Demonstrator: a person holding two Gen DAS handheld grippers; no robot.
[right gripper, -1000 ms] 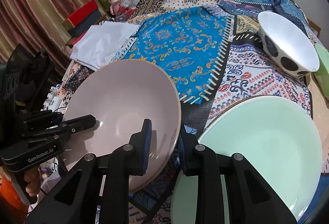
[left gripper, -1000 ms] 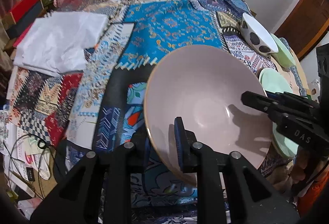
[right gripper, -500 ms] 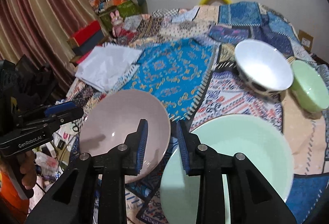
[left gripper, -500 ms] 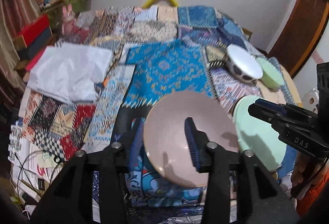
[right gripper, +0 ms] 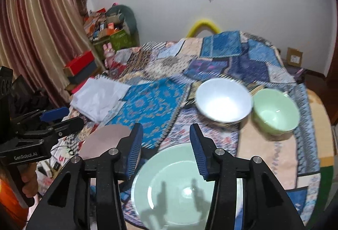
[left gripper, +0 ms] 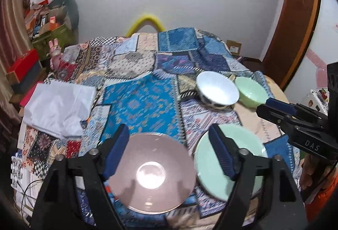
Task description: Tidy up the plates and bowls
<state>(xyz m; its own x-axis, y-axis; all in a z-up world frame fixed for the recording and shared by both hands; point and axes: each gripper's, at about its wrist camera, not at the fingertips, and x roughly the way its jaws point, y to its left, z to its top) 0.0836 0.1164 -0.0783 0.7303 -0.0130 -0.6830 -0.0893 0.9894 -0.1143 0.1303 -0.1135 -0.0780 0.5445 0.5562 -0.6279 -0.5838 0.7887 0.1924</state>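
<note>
A pink plate (left gripper: pixel 152 175) lies flat on the patchwork cloth near the table's front edge, with a pale green plate (left gripper: pixel 249 145) beside it on the right. My left gripper (left gripper: pixel 169 130) hovers above the pink plate, its jaws opening wide with nothing between them. My right gripper (right gripper: pixel 165 126) hangs above the green plate (right gripper: pixel 177 183), jaws also opening and empty. The pink plate (right gripper: pixel 105 139) shows at its left. Farther back on the right stand a white bowl (left gripper: pixel 217 90) with dark spots and a green bowl (left gripper: pixel 251 91), touching or nearly so.
A folded white cloth (left gripper: pixel 59 107) lies at the table's left. A yellow chair back (left gripper: pixel 145 21) rises behind the far edge. Boxes and clutter (right gripper: pixel 101 27) fill the left corner by a curtain. Cables and papers (left gripper: pixel 23 177) sit at the front left edge.
Both grippers were shut on the pink plate's rim; they have let go, opened, and risen back from the table. The pink plate now lies flat beside the green plate.
</note>
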